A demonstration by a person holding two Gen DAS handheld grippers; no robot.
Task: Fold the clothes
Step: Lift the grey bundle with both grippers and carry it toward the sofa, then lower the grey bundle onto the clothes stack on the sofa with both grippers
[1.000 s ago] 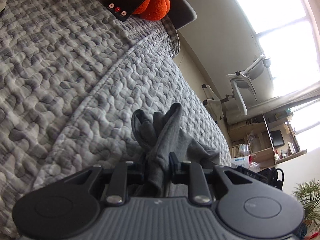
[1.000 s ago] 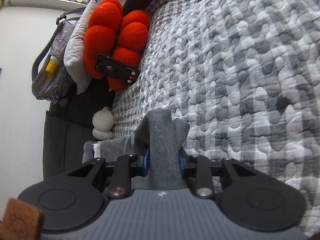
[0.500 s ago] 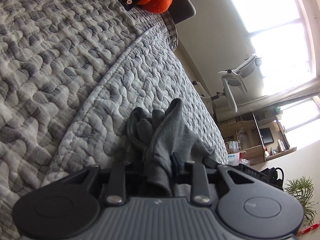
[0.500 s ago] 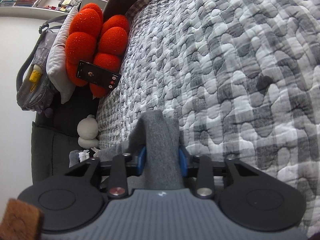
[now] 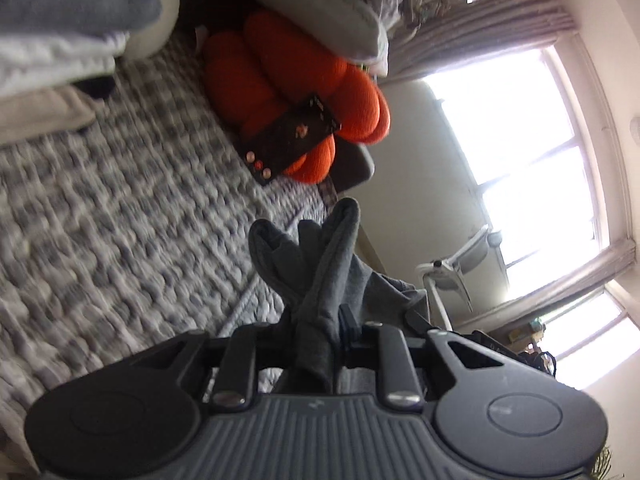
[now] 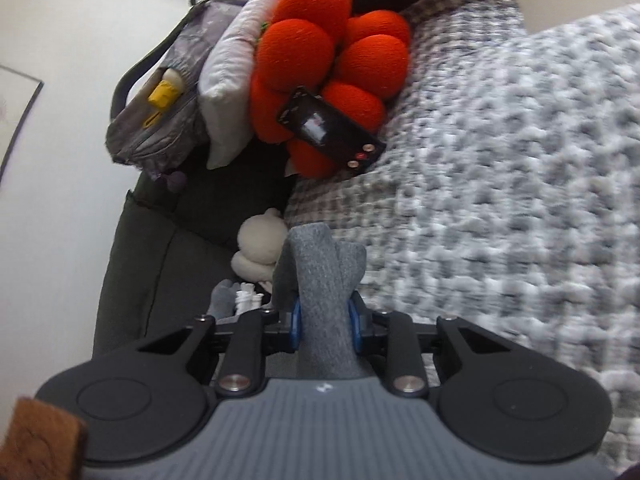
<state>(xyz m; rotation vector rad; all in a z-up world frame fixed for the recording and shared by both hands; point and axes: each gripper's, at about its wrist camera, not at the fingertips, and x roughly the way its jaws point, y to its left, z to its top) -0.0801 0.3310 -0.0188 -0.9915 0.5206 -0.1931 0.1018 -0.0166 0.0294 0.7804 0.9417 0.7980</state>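
A dark grey garment (image 5: 320, 276) is bunched between the jaws of my left gripper (image 5: 316, 332), which are closing tighter on the cloth. Folds of it stick up past the fingertips. In the right wrist view another part of the grey garment (image 6: 320, 272) is pinched between the blue pads (image 6: 295, 326) of my right gripper (image 6: 325, 322), whose jaws are also closing on it. Both grippers hold the cloth up above the grey-and-white quilted bed cover (image 5: 100, 220) (image 6: 500, 200).
An orange plush cushion (image 5: 288, 92) (image 6: 332, 64) leans at the head of the bed with a black phone (image 5: 292, 140) (image 6: 332, 132) propped on it. Grey pillows (image 5: 320, 12), a backpack (image 6: 160, 96) and a white plush toy (image 6: 260, 252) lie nearby. A white chair (image 5: 452, 272) stands by the window.
Both grippers rose and swung toward the head of the bed with the grey garment still pinched. The orange cushion and phone now sit nearer the middle of each view, and the pictures are blurred.
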